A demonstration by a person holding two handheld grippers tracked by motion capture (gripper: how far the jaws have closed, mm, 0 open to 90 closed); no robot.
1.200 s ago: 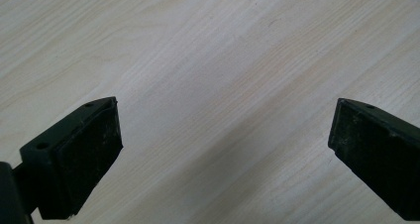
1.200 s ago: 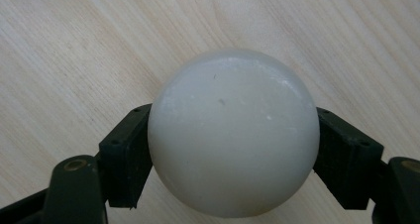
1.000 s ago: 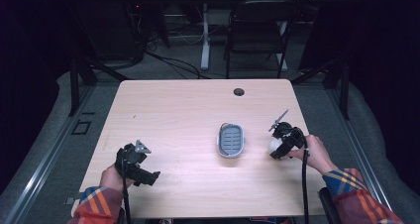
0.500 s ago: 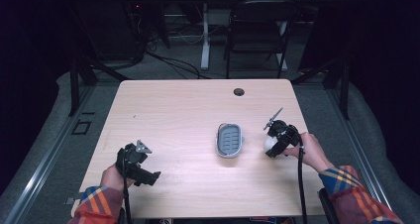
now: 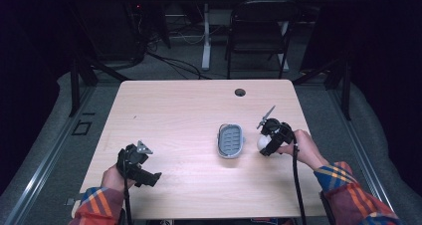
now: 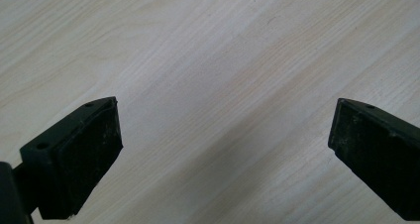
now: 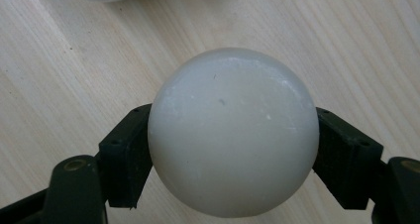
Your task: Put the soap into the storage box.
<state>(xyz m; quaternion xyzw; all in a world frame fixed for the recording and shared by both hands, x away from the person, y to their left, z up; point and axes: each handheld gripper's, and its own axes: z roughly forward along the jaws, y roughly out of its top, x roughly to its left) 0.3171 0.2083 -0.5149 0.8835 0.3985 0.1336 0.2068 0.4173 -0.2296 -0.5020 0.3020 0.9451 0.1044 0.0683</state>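
- Dark room around a pale wooden table (image 5: 174, 115); a folding chair (image 5: 259, 36) and cables sit on the floor behind it.
- Near the middle of the table lies a small grey slotted dish (image 5: 231, 141), empty as far as the high view shows.
- Just to the right of the dish, the right gripper (image 5: 264, 143) is clamped on a white ball (image 7: 233, 132), one jaw on each side at about its widest part, low over the wood.
- By its look the ball is smooth, hard and rigid; probably light, though weight cannot be read from here. A glossy round surface like this is likely to slip or squirt out if the jaws sit off the widest line, so a centred grip across the middle seems the safest hold.
- Its roundness suggests it would roll once released on the bare wood; the dish's rim would stop it.
- At the near left of the table, the left gripper (image 6: 225, 135) has its jaws wide apart over bare wood, holding nothing.
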